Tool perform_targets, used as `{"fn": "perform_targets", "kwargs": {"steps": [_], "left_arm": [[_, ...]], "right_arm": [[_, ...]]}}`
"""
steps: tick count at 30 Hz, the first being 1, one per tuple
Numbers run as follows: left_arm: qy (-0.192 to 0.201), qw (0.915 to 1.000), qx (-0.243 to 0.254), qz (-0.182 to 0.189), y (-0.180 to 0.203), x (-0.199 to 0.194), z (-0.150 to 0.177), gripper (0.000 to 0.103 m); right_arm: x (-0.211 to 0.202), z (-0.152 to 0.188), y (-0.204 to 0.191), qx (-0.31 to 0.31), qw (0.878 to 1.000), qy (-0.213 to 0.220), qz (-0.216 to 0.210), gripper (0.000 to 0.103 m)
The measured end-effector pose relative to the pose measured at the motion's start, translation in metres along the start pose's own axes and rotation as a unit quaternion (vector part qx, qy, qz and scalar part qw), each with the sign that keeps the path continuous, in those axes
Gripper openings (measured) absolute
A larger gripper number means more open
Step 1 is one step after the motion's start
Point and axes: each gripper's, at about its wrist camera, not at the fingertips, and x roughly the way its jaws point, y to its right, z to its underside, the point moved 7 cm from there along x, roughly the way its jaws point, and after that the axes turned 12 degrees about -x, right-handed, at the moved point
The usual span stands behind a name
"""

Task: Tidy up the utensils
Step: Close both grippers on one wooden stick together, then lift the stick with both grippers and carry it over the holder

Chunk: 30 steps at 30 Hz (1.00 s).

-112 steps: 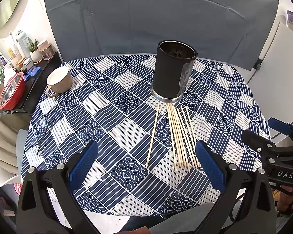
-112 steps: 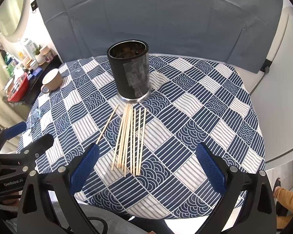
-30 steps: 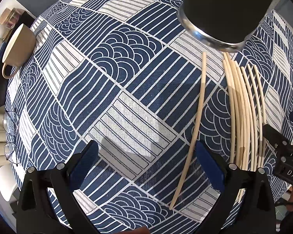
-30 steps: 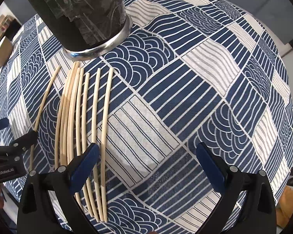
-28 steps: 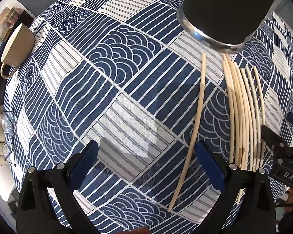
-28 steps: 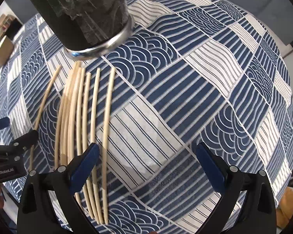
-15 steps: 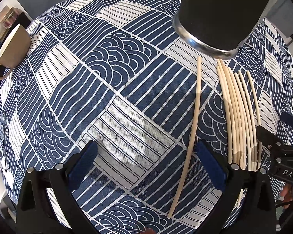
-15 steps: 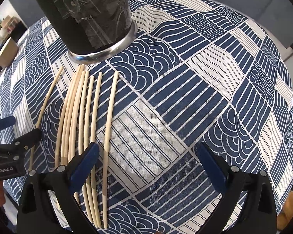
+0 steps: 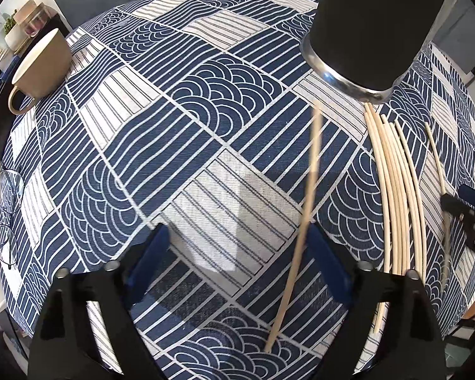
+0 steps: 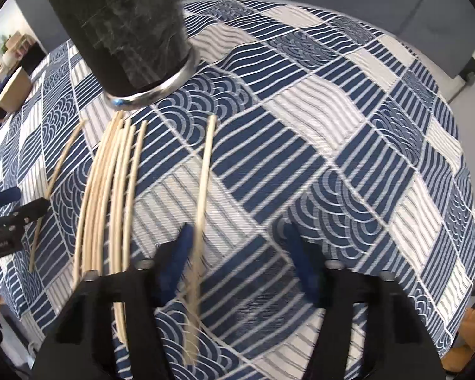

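Note:
A black cylindrical holder (image 9: pixel 373 28) with a metal base ring stands on the patterned tablecloth; it also shows in the right wrist view (image 10: pixel 123 28). Several pale wooden chopsticks (image 9: pixel 395 196) lie in a row in front of it. My left gripper (image 9: pixel 237 259) is low over the cloth, part-closed, with one lone chopstick (image 9: pixel 304 221) lying against its right finger. My right gripper (image 10: pixel 237 250) is also part-closed, with the rightmost chopstick (image 10: pixel 202 190) against its left finger. The other chopsticks (image 10: pixel 107 196) lie to its left.
A beige mug (image 9: pixel 38 66) sits at the far left of the round table. Eyeglasses (image 9: pixel 6 209) lie at the left table edge. A shelf with jars and a plant (image 9: pixel 15 28) stands beyond the table. Grey backdrop behind.
Both grippers have narrowed from wide open and shifted sideways, each now with one chopstick between its fingers. The outer chopsticks on both sides have been pushed away from the bundle.

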Motion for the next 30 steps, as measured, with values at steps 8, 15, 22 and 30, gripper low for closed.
{"fn": "perform_targets", "kwargs": {"steps": [8,15,22,30], "left_arm": [[0.010,0.9999,0.003,0.006,-0.017,-0.016,-0.001,0.025],[-0.001,0.9997,-0.023,0.012,-0.028,-0.022,-0.005,0.005],[-0.024,0.9970,-0.065,0.034,-0.032,-0.038,0.013,0.005],[0.001,0.9955,-0.081,0.049,-0.038,-0.069,0.005,0.005]], "right_arm": [[-0.004,0.004,0.025,0.002,1.000,0.000,0.007,0.006],[-0.001,0.004,0.044,0.033,0.999,-0.007,-0.009,0.004],[-0.004,0.012,0.059,0.073,0.996,-0.011,-0.045,0.004],[-0.021,0.006,0.075,0.093,0.994,0.017,-0.051,0.004]]}}
